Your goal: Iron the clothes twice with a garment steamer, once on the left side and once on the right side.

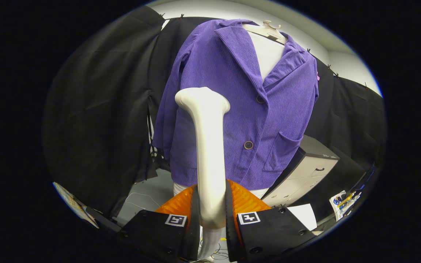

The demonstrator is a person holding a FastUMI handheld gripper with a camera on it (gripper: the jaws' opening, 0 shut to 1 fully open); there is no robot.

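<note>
The booth is walled with black cloth [101,120] pinned up along its top edge, with a pale wall [316,40] showing above it on the far side. A grey floor [148,193] runs below, with thin cables trailing over it near the foot of the cloth. To the right stands a low grey cabinet [305,171] with drawer fronts, and nearer on the right lies a white sheet [303,213] beside some small coloured clutter too small to make out. In the middle, far ahead of the fingers, a purple corduroy jacket [232,109] hangs on a white mannequin torso [267,51] with a hanger hook at the neck; the jacket has a notched collar, two dark buttons down the front and a patch pocket on its right-hand side. The gripper [212,213] points forward and slightly upward at the jacket, its two fingers closed tight against the white handle of the garment steamer [208,146], one pressing each side. The steamer rises straight up from between the fingers and ends in a flared head in front of the jacket's left front panel, at chest height; whether the head touches the cloth cannot be told.
</note>
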